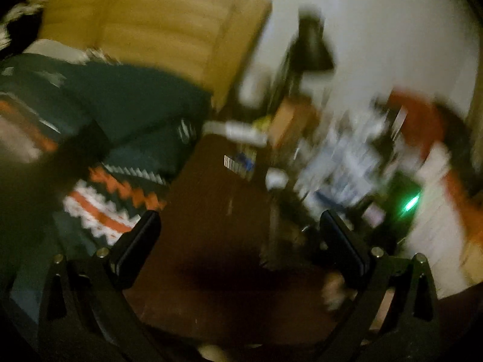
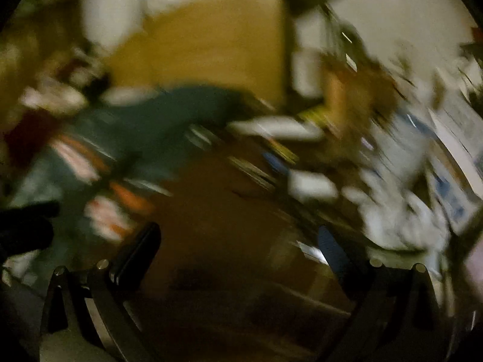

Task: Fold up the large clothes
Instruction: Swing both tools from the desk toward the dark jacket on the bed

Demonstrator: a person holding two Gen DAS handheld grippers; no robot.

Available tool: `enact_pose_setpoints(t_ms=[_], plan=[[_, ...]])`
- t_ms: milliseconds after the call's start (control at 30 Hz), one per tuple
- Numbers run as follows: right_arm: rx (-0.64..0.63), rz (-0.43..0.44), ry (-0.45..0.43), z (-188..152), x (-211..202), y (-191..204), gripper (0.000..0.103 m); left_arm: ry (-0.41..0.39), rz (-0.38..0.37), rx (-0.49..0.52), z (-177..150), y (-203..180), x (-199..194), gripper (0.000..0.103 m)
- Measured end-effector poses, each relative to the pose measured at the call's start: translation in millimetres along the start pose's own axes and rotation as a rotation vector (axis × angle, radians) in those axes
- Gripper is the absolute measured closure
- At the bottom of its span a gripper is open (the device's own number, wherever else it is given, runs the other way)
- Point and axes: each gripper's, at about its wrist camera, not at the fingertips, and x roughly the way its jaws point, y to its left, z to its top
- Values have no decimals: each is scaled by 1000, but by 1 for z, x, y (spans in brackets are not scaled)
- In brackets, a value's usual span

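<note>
The view was badly blurred. The right tongs [image 2: 240, 242] stood wide apart, empty. A dark green patterned garment [image 2: 145, 126] lay at nine o'clock on the brown desk [image 2: 217, 211].

Nothing legible here — both wrist views are smeared with blur, and no word, number or brand reads off anything. The nearest thing to print is a small striped patch, barcode-like, on a flat blue-and-white item [image 1: 238, 164] lying on the dark brown tabletop [image 1: 211, 241] — its bars show, but no digits or letters come clear.
</note>
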Motion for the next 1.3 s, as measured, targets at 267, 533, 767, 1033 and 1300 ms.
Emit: enact_pose_setpoints(t_ms=[267,533,767,1033,1300], plan=[[9,712,-287,16,-31,194,0,-215,-87,-173,15,-7,-148,0],[-302,1134,40,-81,-32,394,0,-251,-110,-225,-7,-4,-171,0],[-272,1187,393,-202,-59,349,0,-334,-18,-277,-39,33,-212,0],[-381,1368,556,-243,-126,416,0,-459,249,-230,-74,41,-317,0],[-327,1423,463,-186,-180,532,0,-826,920,-167,-110,2,-536,0]])
